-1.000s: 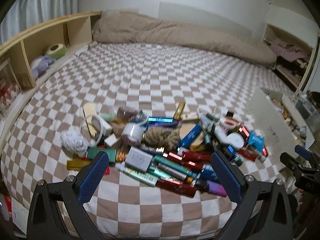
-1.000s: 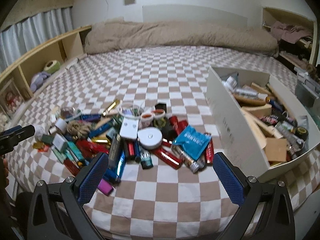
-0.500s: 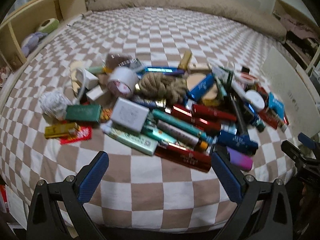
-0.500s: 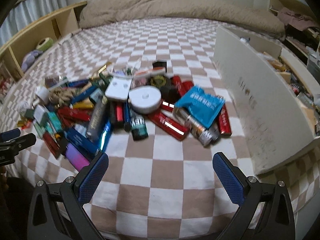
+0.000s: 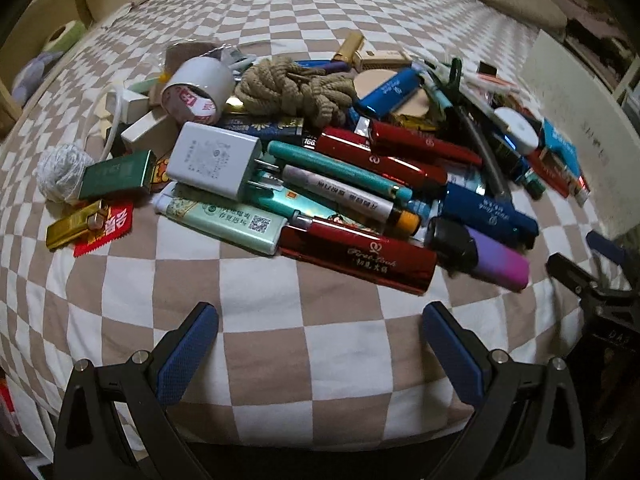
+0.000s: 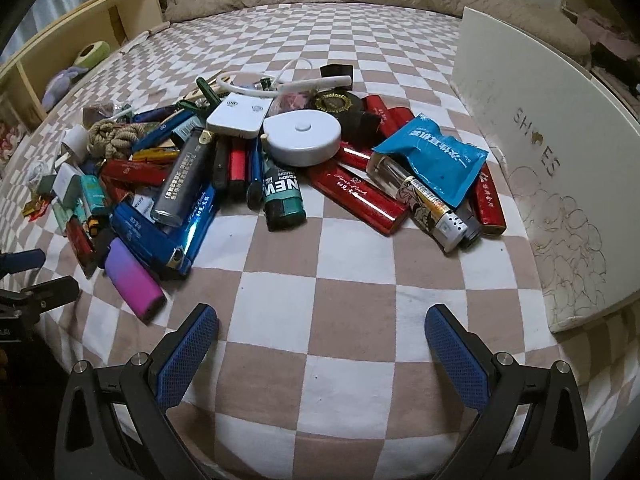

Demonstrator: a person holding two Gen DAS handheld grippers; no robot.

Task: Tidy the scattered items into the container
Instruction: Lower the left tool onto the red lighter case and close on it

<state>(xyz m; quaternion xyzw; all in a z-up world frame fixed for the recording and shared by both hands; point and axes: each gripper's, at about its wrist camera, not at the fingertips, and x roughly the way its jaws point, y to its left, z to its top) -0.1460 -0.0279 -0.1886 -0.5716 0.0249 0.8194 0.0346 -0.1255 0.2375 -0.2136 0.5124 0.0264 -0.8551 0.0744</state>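
Both my left tongs [image 5: 318, 344] and right tongs [image 6: 320, 344] are wide open and empty, near the front edge of the bed [image 6: 340, 280]. The pile [image 5: 320, 168] lies mid-bed, the box [image 6: 540, 140] at its right. The red case [image 5: 356, 258] seems stiff, light and slippery; I would take it across its narrow middle.

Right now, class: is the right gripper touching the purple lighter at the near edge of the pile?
Apart. The right wrist view shows bare checkered sheet between the open right gripper and the purple lighter.
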